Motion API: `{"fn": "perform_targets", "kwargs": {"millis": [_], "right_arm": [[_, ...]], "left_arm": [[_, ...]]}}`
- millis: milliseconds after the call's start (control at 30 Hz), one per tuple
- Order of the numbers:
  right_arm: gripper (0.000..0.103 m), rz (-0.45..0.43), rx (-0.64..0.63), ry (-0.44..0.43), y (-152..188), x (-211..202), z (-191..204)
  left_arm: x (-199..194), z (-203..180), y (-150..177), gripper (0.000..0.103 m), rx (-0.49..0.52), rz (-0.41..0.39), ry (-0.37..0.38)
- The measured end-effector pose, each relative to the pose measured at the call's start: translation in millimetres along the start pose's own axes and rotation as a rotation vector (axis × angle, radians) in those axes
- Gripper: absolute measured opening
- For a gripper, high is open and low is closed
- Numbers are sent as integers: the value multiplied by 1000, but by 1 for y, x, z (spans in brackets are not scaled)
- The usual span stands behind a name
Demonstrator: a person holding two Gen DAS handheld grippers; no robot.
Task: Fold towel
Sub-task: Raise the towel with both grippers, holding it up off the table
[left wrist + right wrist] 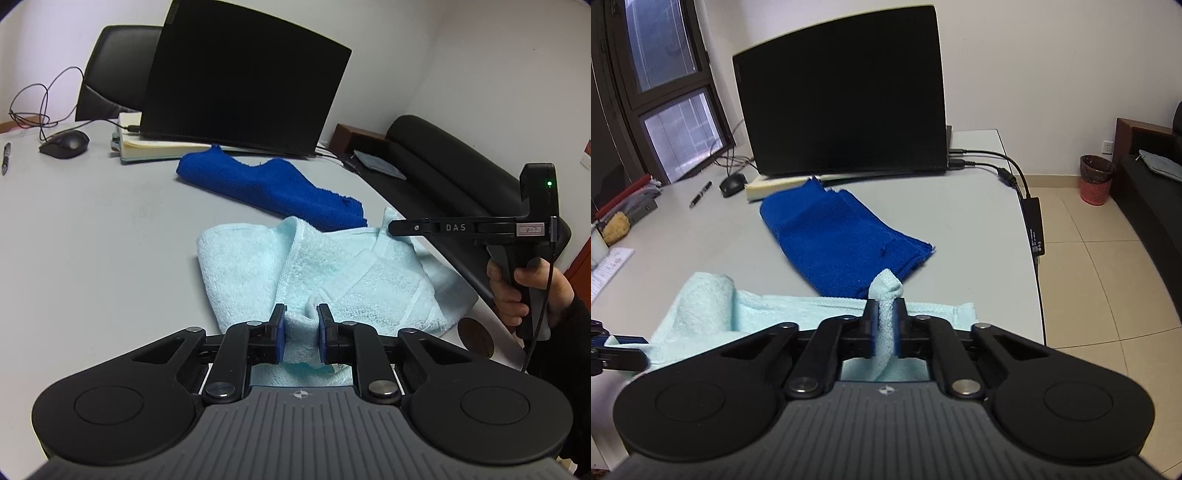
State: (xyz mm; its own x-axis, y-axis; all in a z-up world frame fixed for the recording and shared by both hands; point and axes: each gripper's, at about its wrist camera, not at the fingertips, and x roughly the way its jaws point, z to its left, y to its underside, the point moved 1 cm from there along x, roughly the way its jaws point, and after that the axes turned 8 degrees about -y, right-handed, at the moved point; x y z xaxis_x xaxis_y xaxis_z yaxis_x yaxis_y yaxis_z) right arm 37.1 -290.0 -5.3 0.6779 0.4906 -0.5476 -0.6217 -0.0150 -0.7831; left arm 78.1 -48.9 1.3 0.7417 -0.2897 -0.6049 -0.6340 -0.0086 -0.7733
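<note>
A light blue towel (332,273) lies crumpled on the grey table, near its front right edge. My left gripper (301,314) is shut on a bunched edge of the towel at its near side. My right gripper (884,308) is shut on another corner of the towel (713,310), and a tuft sticks up between its fingers. The right gripper also shows in the left wrist view (397,227), at the towel's far right corner, held by a hand. The left gripper's tip shows at the left edge of the right wrist view (617,349).
A folded dark blue towel (273,188) lies just behind the light one. Behind it an open laptop (243,81) stands on a book. A mouse (64,144), a pen (5,157) and cables lie far left. The table edge (1030,236) runs on the right, with a sofa (454,173) beyond.
</note>
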Motion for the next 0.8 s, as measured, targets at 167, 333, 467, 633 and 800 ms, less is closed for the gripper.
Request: {"fn": "perform_targets", "kwargs": {"millis": [167,333,467,633,800], "right_arm": [[6,-54,-11,-44,-8,-22,20],[6,-104,-46,-118,-19,-43,54],[6,-135,-86,-192,-28,-53,88],[6,-153,-138,-287,-38,-52,138],[6,-160,-162,-379,-46,-38,186]], "left_arm": [[-15,5,-7,17,16,-45,-21],[-40,26,-21,17,5,-114,-63],[-59,46,-30,17,9,-164,-129],[-79,76,-36,17,-2,-210,-201],[-95,114,-42,18,-31,-238,-273]]}}
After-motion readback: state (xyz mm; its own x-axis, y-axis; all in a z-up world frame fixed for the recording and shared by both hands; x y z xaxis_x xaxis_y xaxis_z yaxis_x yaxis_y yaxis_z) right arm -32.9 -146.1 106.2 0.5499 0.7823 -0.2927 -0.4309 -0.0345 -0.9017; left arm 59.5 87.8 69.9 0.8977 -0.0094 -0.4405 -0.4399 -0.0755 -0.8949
